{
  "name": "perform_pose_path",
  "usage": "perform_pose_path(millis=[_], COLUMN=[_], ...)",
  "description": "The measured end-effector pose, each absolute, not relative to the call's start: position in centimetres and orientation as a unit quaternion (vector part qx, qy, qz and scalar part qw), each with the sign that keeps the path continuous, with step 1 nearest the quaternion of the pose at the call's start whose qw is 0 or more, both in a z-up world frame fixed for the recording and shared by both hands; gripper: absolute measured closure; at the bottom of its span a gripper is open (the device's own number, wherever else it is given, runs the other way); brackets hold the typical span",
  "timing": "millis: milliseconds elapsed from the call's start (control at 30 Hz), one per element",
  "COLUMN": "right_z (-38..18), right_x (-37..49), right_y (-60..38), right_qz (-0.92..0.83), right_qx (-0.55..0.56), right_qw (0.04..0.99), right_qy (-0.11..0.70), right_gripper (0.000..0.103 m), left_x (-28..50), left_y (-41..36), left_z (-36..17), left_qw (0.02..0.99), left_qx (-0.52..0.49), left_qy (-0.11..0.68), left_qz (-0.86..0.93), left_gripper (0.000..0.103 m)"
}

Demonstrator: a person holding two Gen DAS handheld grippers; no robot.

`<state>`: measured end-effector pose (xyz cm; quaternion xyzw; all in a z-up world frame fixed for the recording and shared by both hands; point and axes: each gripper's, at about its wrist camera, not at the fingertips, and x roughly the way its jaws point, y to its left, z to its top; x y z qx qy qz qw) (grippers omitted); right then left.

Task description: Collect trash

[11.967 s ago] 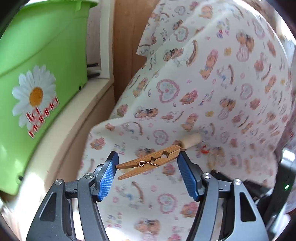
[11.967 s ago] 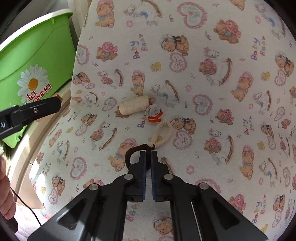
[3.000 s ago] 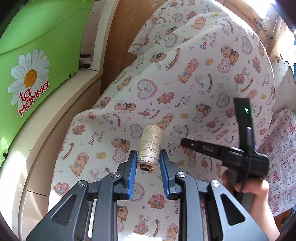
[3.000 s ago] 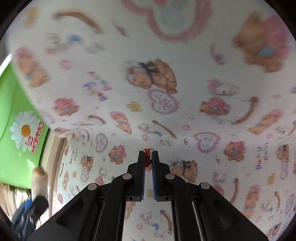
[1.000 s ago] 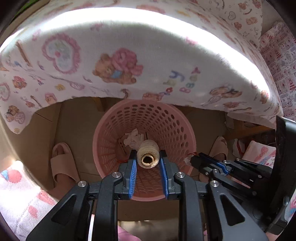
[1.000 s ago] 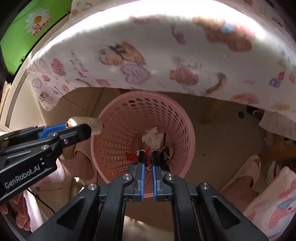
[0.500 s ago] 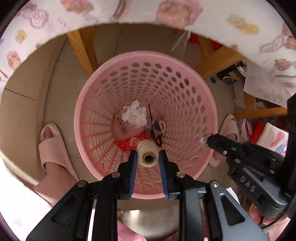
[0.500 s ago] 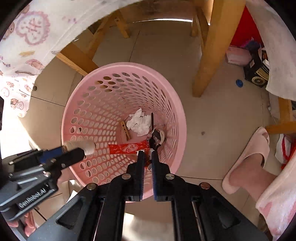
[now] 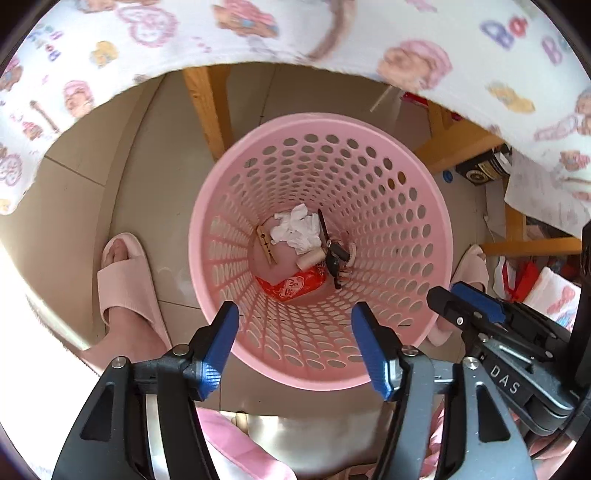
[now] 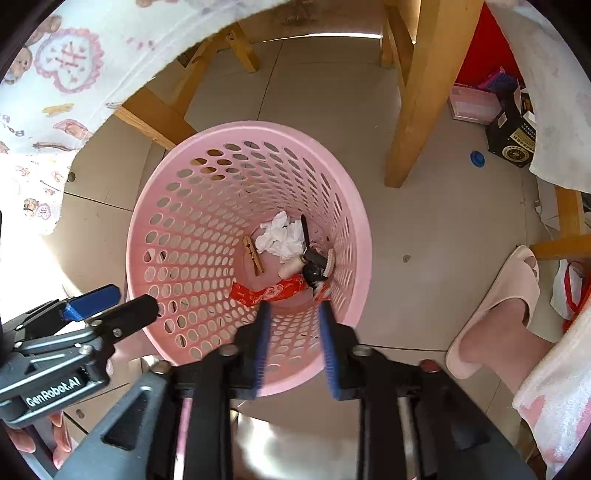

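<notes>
A pink perforated basket stands on the tiled floor below both grippers; it also shows in the right wrist view. At its bottom lie a cream thread spool, a white crumpled tissue, a wooden clothespin, a red wrapper and a dark keyring piece. My left gripper is open and empty above the near rim. My right gripper is open and empty above the basket; the spool and red wrapper lie below it.
The bear-print cloth hangs over the table edge above. Wooden table legs stand beside the basket. The person's slippered feet flank it. A dark box and a blue cap lie on the floor.
Both grippers have opened. The spool dropped from my left gripper to the basket bottom, and the small red-banded piece left my right gripper.
</notes>
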<state>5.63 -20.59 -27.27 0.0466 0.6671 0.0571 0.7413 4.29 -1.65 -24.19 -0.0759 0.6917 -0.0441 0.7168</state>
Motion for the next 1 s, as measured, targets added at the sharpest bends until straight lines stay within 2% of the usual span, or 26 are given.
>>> perform_pose_path(millis=[67,233,500,633,700,867,933,1000], right_z=[-27.0,-25.3,-19.0,-15.0,-12.9,-8.5,-6.6,-4.9], right_x=[5.5,5.0,4.6,3.7,3.3,2.2,1.7,1.0], right_y=[-20.7,-21.1,-21.6,-21.7,-21.7,-21.7,-21.7,-21.5], right_qz=[0.052,0.042,0.04,0.042,0.047,0.032,0.038,0.045], right_qx=[0.042,0.048,0.04,0.031,0.015,-0.031,-0.033,-0.039], right_qw=[0.745,0.76,0.816,0.847,0.859,0.892,0.908,0.922], right_qy=[0.664,0.646,0.576,0.529,0.51,0.449,0.417,0.382], right_gripper=[0.054,0.053,0.046,0.034,0.029,0.025,0.018,0.017], left_x=[4.3,4.4,4.3,4.0,3.6,2.9,3.0,3.0], left_y=[-1.4,-1.5,-1.0,-1.2,-1.2,-0.4,0.5,0.9], left_z=[-24.0,-22.3,-16.3,-12.6,-10.6,-6.6,-5.6,-4.5], left_qw=[0.718,0.74,0.803,0.844,0.865,0.898,0.905,0.912], left_qx=[-0.077,-0.063,-0.058,-0.018,-0.007,-0.016,-0.047,-0.055], left_qy=[0.691,0.669,0.593,0.535,0.502,0.44,0.422,0.406], left_qz=[-0.041,-0.03,-0.033,-0.015,-0.011,-0.016,-0.017,-0.011], left_gripper=[0.041,0.041,0.041,0.041,0.037,0.01,0.004,0.004])
